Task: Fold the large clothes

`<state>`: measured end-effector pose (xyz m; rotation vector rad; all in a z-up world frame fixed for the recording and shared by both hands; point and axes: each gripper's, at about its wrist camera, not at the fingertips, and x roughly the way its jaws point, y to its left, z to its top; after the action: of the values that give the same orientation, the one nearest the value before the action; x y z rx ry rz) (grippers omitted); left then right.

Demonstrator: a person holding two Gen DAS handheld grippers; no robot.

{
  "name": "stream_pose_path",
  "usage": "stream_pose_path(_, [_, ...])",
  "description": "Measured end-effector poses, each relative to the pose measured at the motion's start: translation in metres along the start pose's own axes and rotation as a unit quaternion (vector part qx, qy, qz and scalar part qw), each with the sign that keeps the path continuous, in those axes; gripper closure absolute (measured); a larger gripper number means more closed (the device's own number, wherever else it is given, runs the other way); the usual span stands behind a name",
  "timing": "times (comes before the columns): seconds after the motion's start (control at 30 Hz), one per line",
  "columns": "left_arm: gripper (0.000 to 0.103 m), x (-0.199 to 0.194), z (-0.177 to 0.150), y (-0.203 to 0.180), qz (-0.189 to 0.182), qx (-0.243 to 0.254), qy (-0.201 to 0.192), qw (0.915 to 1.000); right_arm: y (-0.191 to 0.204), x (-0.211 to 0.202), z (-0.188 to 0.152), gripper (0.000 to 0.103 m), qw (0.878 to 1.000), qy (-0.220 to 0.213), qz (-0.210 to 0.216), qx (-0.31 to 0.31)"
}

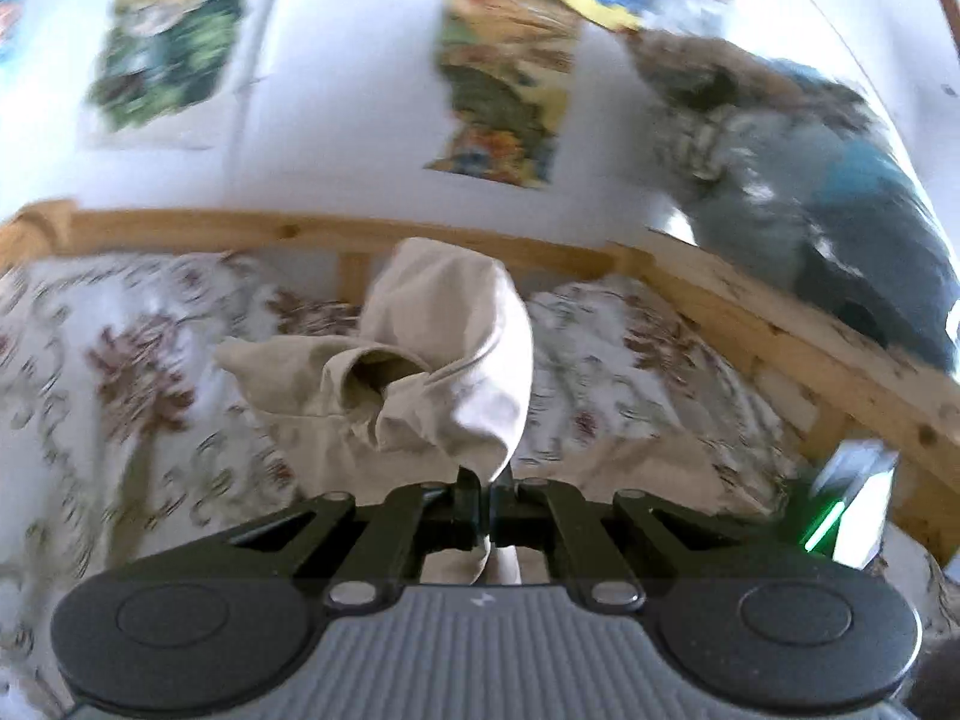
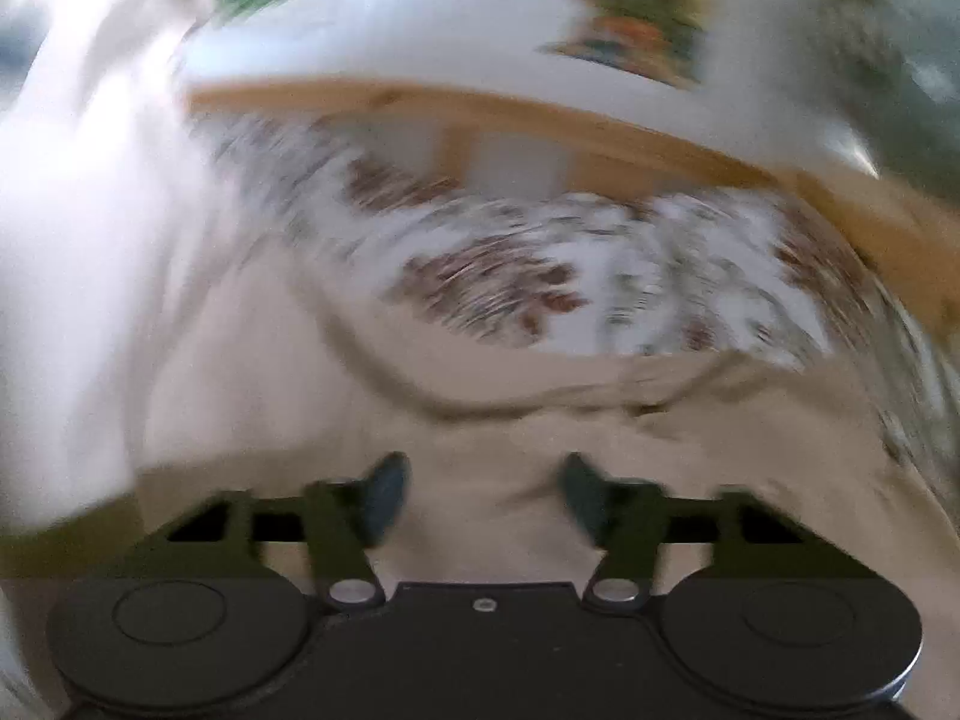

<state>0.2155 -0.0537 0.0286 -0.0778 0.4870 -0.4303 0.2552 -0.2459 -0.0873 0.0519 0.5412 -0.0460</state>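
Left tongs clamped tight on a fold of the beige garment, lifted above the floral bedspread. Right tongs part open over the garment on the bedspread, gripping nothing; view blurred.

One beige garment lies at the frame centre. Two grippers: the left gripper at lower centre, the right gripper likewise. Two full posters hang on the upper wall. One wooden bed frame crosses the middle.
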Motion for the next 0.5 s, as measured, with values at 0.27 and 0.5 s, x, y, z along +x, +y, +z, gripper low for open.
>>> stream_pose_path(0.27, [0.103,0.036,-0.008,-0.097,-0.04,0.113,0.051,0.9915,-0.155,-0.093,0.042,0.027,0.967,0.017,0.11,0.229])
stream_pose_path(0.5, [0.103,0.06,-0.066,-0.173,-0.069,0.218,0.112,0.9671,-0.243,-0.092,-0.028,0.007,0.832,0.02,0.273,0.483])
